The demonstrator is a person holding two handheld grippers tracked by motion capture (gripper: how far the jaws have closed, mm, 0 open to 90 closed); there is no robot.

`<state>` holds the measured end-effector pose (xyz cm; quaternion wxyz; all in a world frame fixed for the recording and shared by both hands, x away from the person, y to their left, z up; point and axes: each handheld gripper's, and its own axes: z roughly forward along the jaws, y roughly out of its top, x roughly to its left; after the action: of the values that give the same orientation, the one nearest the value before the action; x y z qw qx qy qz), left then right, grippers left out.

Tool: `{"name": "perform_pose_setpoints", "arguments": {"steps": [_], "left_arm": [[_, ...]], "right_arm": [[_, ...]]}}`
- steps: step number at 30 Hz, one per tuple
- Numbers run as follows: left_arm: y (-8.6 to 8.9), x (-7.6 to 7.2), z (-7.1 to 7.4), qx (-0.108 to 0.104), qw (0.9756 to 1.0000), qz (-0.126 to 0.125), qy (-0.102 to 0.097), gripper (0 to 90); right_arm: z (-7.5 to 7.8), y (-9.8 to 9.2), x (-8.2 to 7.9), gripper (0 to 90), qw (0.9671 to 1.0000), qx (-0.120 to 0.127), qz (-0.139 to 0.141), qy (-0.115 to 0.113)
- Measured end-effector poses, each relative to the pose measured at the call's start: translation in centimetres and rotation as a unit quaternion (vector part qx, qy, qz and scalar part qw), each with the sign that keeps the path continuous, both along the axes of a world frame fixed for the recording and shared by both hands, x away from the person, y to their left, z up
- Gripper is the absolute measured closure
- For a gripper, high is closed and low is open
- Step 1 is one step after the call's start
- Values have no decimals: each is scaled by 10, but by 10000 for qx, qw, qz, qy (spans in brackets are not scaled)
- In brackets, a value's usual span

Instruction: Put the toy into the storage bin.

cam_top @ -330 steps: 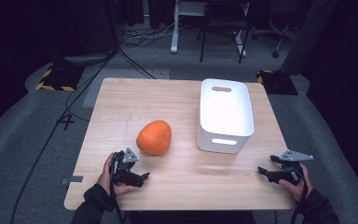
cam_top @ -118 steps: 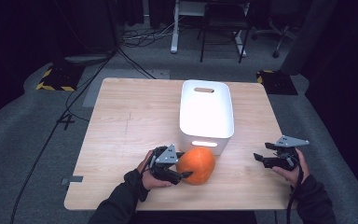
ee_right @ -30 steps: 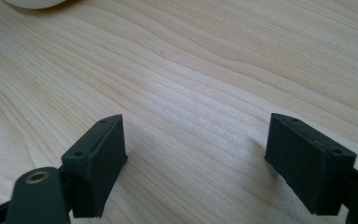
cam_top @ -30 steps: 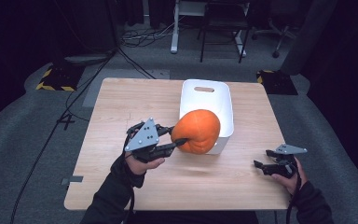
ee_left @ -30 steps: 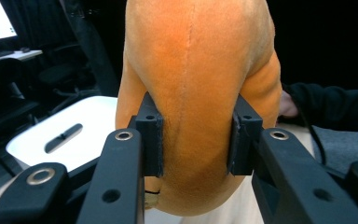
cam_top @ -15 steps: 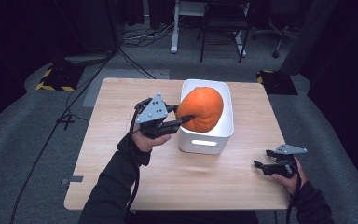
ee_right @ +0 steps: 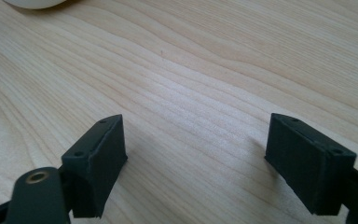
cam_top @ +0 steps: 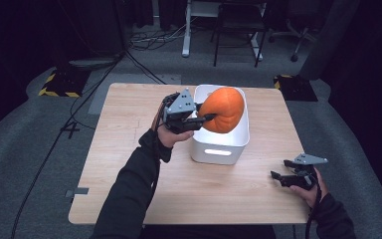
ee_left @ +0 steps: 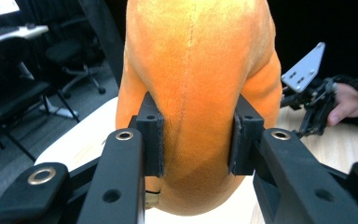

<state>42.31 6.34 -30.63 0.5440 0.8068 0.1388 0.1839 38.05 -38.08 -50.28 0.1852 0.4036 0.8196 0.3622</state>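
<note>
Left tongs [cam_top: 210,118] grip one pumpkin [cam_top: 222,109] over one bin [cam_top: 220,148].
Lifted off the worktop [cam_top: 129,129] since a second ago, the plush pumpkin now hangs squeezed between their pads above the white bin's open top, so a drop-in looks near. Right tongs [cam_top: 277,178], one of two pairs, rest wide open and empty, well apart on the worktop.

Soft orange plush pumpkin [cam_top: 222,109], rounded, with a seam down its middle, pinched in at both sides. Held off the table, hanging over the open top of the white bin [cam_top: 221,149].
</note>
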Motion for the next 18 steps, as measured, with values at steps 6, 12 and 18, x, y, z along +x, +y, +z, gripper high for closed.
{"name": "perform_pose_setpoints", "arguments": {"steps": [6, 12, 18], "left_arm": [[-17, 13, -9, 251, 9996, -17, 158, 647], [-29, 26, -17, 417, 9988, -28, 248, 644], [-36, 36, -27, 597, 9974, 94, 399, 641]], "right_arm": [[0, 0, 0, 200, 10000, 6, -1, 0], [0, 0, 0, 199, 10000, 12, -8, -17], [0, 1, 0, 199, 10000, 25, -18, -2]]}}
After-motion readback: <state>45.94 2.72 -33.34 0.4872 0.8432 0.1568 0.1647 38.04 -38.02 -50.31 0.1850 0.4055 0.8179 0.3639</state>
